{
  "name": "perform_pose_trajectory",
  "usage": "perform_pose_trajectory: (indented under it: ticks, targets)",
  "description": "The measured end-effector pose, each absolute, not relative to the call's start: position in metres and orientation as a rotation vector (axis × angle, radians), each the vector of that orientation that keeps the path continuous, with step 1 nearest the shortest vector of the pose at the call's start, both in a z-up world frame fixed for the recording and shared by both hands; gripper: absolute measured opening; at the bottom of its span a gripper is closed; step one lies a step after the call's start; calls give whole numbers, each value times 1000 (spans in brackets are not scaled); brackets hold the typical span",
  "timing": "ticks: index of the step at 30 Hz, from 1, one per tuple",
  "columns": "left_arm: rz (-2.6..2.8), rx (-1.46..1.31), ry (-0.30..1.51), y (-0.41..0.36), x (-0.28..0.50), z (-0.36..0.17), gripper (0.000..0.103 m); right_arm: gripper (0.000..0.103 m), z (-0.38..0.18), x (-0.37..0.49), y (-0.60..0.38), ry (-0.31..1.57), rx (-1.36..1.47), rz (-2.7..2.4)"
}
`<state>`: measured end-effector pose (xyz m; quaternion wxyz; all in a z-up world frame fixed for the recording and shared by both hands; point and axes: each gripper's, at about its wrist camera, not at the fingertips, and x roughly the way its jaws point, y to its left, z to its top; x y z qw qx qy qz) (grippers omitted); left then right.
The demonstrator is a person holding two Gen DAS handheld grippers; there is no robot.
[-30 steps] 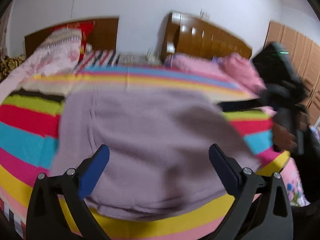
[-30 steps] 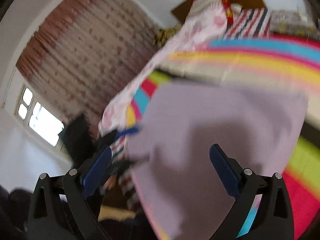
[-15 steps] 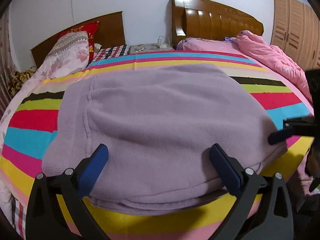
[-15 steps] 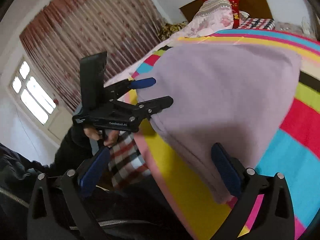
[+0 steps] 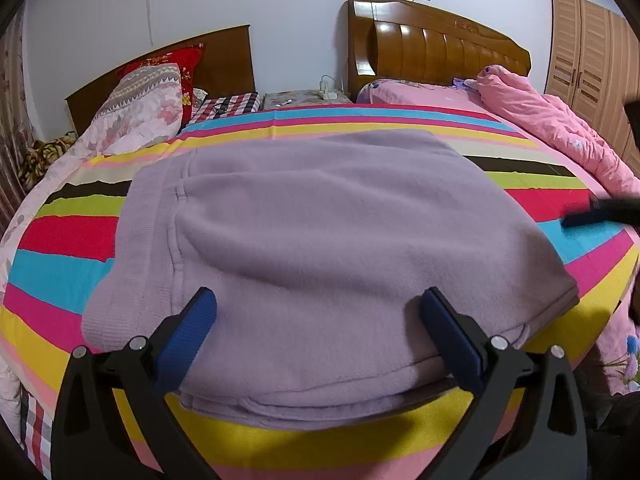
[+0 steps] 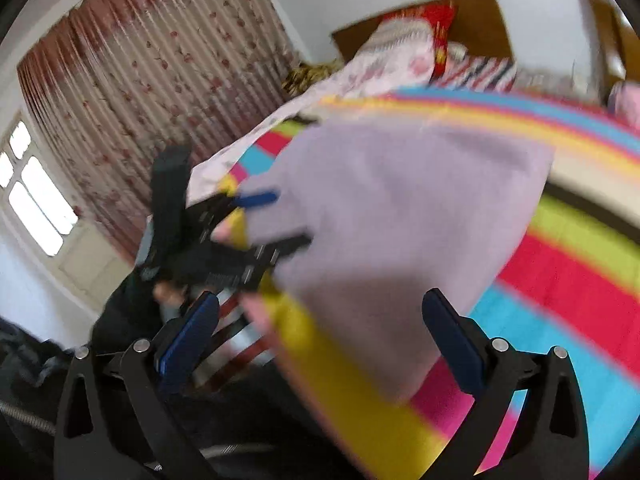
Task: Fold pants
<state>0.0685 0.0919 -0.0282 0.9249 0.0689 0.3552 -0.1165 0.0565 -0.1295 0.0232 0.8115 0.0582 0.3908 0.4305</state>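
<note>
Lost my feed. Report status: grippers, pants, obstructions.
Left gripper open, over pants' near edge. Right gripper open, holding nothing. Lilac pants folded flat on striped sheet. Nothing on them.

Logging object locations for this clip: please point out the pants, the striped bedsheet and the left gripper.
pants [image 5: 320, 240]: left wrist view, middle of the folded lilac fabric.
striped bedsheet [image 5: 64, 240]: left wrist view, red stripe left of the pants.
left gripper [image 5: 316, 320]: left wrist view, midway between its blue fingertips.
</note>
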Motion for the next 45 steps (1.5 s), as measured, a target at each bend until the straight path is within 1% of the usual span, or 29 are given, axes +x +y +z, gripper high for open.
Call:
perform_pose_trajectory:
  ticks: [3, 6, 8, 14, 16, 19, 20, 22, 24, 26, 29, 32, 36, 38, 39, 41, 45]
  targets:
    - [-239, 143, 729, 90, 67, -29, 102, 98, 20, 84, -123, 850, 151, 906]
    - [-240, 144, 731, 90, 67, -29, 102, 98, -9, 105, -114, 946, 159, 855]
    - [-239, 149, 728, 89, 67, -29, 102, 98, -11, 99, -116, 895, 179, 852]
    - [-231, 151, 716, 88, 65, -30, 102, 98, -1, 72, -126, 856, 175, 771]
    - [-227, 153, 714, 89, 65, -31, 102, 98, -9, 60, -118, 869, 94, 732]
    - [-219, 155, 713, 89, 63, -31, 102, 98, -38, 53, -104, 940, -46, 617]
    - [-216, 157, 711, 88, 63, -31, 102, 99, -39, 47, -99, 891, -87, 597]
    - [-212, 160, 713, 87, 63, -31, 102, 99, -44, 38, -85, 885, -193, 562]
    - [-205, 159, 722, 88, 62, -28, 101, 99, -41, 34, -80, 904, -197, 611]
    - [-183, 139, 719, 89, 57, -18, 101, 98, -28, 31, -85, 886, -164, 649]
    - [-169, 141, 642, 91, 44, 5, 101, 99, 0, 34, -109, 793, -80, 630]
    - [-73, 181, 629, 96, 55, 13, 101, 99, 13, 50, -122, 729, -57, 505]
    - [12, 125, 712, 118, 74, -5, 101, 99, 7, 63, -102, 708, -117, 434]
    - [18, 124, 741, 124, 74, -20, 102, 98, -12, 59, -78, 746, -205, 466]
    - [19, 143, 718, 124, 70, -26, 102, 98, -22, 56, -68, 757, -249, 461]
    - [16, 141, 698, 126, 66, -27, 102, 99, -33, 50, -72, 724, -211, 452]
    - [21, 133, 701, 126, 65, -27, 102, 99, -33, 55, -79, 762, -168, 468]
